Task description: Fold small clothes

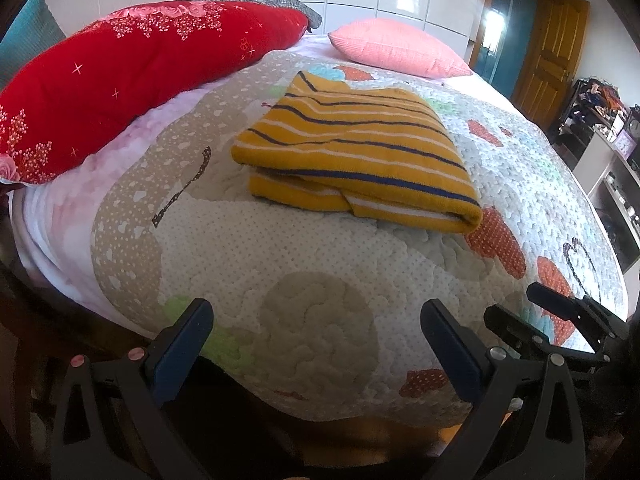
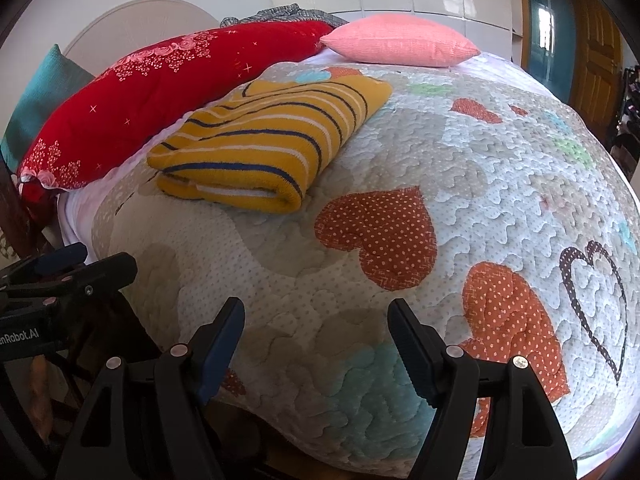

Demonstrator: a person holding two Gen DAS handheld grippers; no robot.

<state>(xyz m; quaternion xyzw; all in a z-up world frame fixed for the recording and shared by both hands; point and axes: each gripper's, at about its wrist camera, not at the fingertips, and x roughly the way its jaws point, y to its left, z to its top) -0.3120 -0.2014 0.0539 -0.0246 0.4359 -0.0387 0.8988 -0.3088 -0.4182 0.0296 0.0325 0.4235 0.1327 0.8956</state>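
Sunlit bedroom, glossy white wardrobe doors and a brown wooden door behind. Filling most of both views: quilted bedspread (image 1: 320, 320) in pale grey and white, stitched in wavy lines, patched with orange dotted hearts. Taken as landmark from here on: mustard-yellow knitted garment (image 1: 356, 152) with navy and white stripes.

Beyond the garment on its left, along the headboard side: long red floral bolster pillow (image 1: 132, 76). Beyond the garment, farther back: ribbed pink cushion (image 1: 396, 50). Behind the bolster: teal cushion (image 2: 36, 100) and a crumpled grey checked cloth (image 2: 288, 14).

Nearer than the garment, at the quilt's front edge, well apart from it: left gripper (image 1: 318, 320), black with blue pads, jaws spread wide, nothing between them. Same for right gripper (image 2: 316, 322): released, empty, hanging over the quilt short of the garment.

Garment itself: already a compact rectangle of several layers, flat on the quilt, rounded fold toward the camera, thick soft knit. Lower layers poking out slightly along the near-left edge, a white-striped band showing there; a corner or neckline peeking at the far end.

Likely stage: folding done or nearly so, only tidying left. To finish well: approach low, pinch just the stray lower edge, tuck it flush under the top layer, avoid snagging the quilt or dragging the whole stack; press down lightly afterwards to settle the bulk.
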